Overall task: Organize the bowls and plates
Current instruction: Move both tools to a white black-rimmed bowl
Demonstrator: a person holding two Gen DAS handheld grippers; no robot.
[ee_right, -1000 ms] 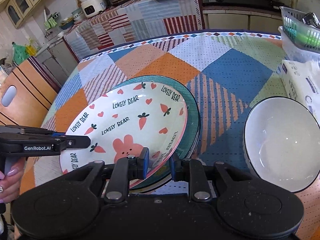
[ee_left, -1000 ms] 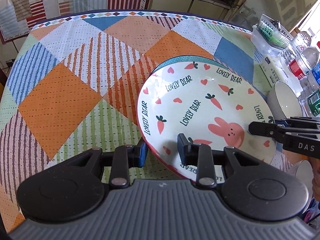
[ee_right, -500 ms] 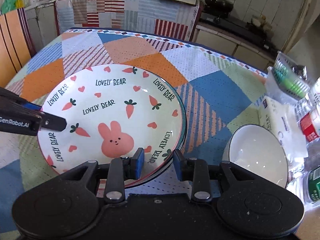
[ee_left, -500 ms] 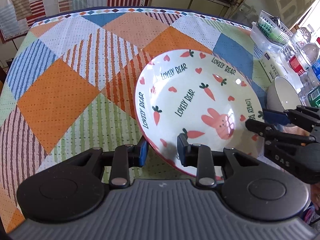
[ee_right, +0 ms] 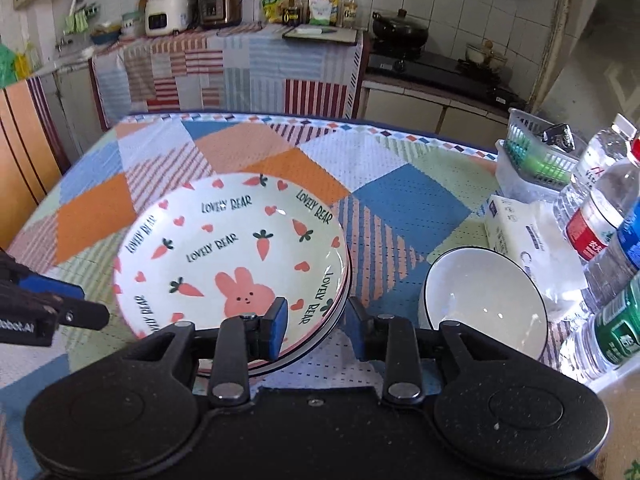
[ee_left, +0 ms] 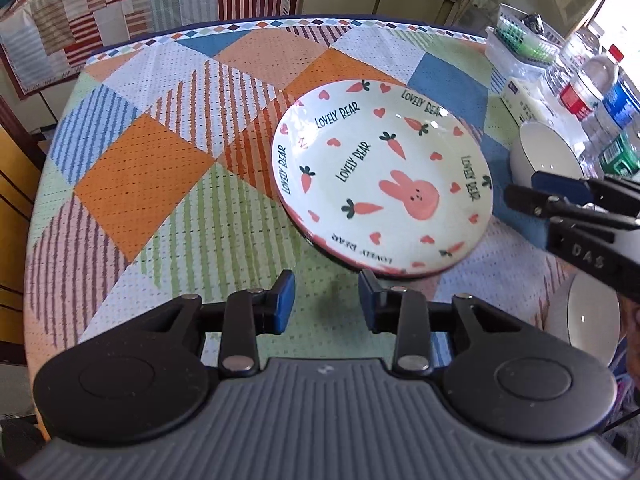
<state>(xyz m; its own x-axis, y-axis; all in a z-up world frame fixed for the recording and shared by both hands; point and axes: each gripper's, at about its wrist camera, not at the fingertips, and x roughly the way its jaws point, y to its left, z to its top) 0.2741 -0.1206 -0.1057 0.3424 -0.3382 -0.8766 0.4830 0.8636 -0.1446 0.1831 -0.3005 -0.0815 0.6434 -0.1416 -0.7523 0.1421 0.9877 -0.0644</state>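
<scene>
Bunny plate [ee_right: 224, 256] sits stacked on another plate at centre; white bowl [ee_right: 484, 300], lower right, remains unsorted. Left claw [ee_left: 326, 300] and right claw [ee_right: 316, 328] stand apart, empty.

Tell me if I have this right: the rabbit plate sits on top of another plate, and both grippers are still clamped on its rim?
Not quite. The rabbit plate does sit on another plate, but neither the left gripper nor the right gripper clamps it: both wrist views show the jaws open and clear of the rim.

Bunny plate [ee_right: 232, 252] atop plate; white bowl [ee_right: 486, 300] beside
</scene>
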